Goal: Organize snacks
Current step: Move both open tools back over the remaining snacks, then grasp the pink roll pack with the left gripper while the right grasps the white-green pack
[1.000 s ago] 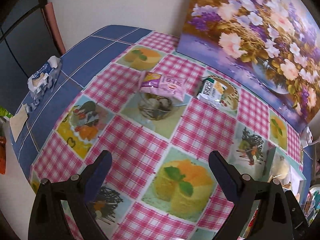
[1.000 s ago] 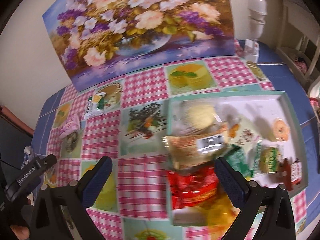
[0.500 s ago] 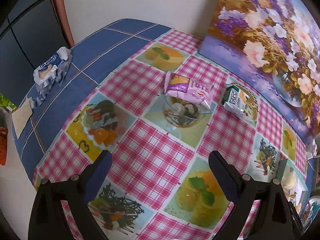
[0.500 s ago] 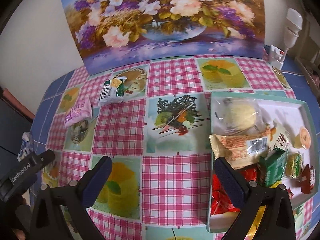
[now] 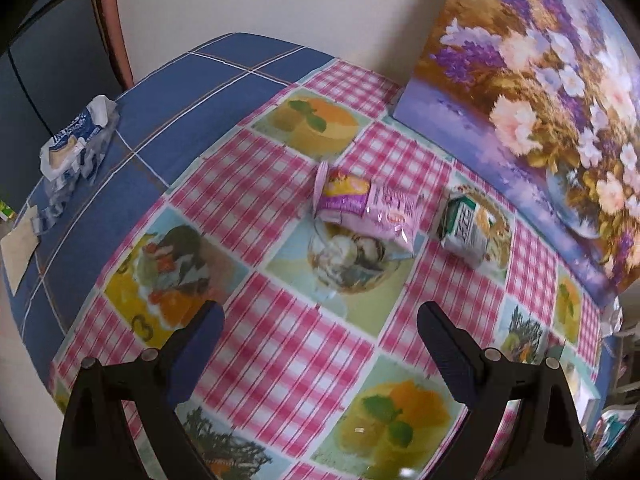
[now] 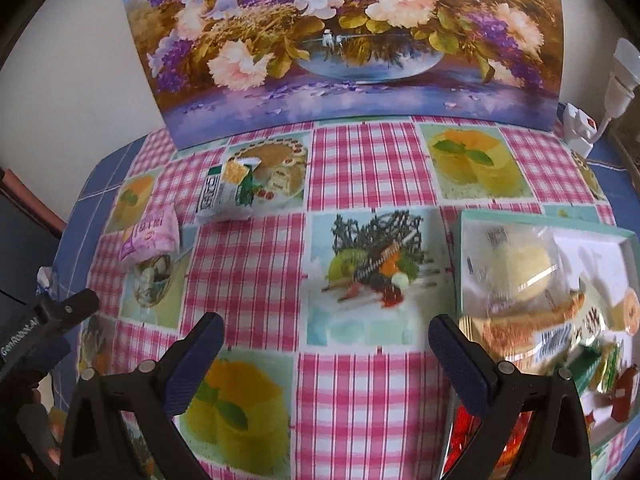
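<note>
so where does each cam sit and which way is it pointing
Left wrist: sits on the left gripper, looking down over the table's left end at the pink snack packet; its own open jaws show.
Right wrist: sits on the right gripper, facing the flower painting and snack tray; its open jaws show.
Shared: pink packet, green-white packet, painting.

Both tools are showing the same build. The left gripper (image 5: 320,322) is wearing a matte black frame with dark blue ribbed pads (image 5: 444,344) on its jaws and silver screws at the pivots. The right gripper (image 6: 326,334) is looking identical. White "GenRobot.AI" lettering is running along the left gripper's black body in the right wrist view.
</note>
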Tool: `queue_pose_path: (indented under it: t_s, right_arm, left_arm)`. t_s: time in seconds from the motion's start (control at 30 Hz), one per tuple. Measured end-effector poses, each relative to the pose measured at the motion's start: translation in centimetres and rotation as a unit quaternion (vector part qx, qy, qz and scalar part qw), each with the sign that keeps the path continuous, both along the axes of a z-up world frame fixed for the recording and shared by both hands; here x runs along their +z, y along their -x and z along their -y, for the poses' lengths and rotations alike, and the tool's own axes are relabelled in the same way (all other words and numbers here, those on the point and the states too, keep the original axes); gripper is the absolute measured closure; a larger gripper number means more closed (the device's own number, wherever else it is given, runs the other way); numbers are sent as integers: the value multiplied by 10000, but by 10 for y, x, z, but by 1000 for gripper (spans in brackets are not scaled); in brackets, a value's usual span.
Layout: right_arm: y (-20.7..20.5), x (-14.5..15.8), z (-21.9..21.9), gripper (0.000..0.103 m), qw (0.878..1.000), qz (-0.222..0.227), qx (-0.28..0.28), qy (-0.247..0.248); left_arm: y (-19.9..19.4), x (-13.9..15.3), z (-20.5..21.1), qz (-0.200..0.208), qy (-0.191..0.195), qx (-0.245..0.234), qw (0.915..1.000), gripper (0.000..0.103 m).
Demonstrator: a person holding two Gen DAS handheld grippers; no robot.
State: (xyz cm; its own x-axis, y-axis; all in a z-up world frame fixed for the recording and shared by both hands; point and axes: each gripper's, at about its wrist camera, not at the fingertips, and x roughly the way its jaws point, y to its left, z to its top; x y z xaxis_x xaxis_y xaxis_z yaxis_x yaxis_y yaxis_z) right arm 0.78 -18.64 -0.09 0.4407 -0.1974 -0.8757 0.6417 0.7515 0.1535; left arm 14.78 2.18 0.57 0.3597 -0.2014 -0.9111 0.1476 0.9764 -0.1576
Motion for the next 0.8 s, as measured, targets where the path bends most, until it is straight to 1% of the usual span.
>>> queue_pose_path:
  t_s: [0.1,0.23,0.3,0.47,0.6,0.7,0.8]
  right_arm:
    - [-11,-2,7,0,9999,127,2,-69]
    - [-30,-6,11,0,9996,248,92,-89]
    - [-43,-8,12,0,9993,289,224,-27]
    - [-75,-18,15,0,9983,365,437,-96]
    - [-101,-25,11,0,9975,362,608,75]
    - [-118,-33,7,0,9969,368,696,86]
    - [-131,-41,-1,0,9959,276,824,259]
  left_arm:
    - [-12,-4,2,-37,63,71,9999,6]
    - [-26,-11,17,50,181,-320,9993,6]
    - [-38,-19,25,-12,200,-473,9987,6]
    - [-61,-32,38,-43,424,-715,9965,6]
    - [-74,-41,51,3,279,-946,9951,6]
    - [-82,-50,53,-86,358,-952,9948,6]
    - [-89,-58,57,-166,261,-973,9948,6]
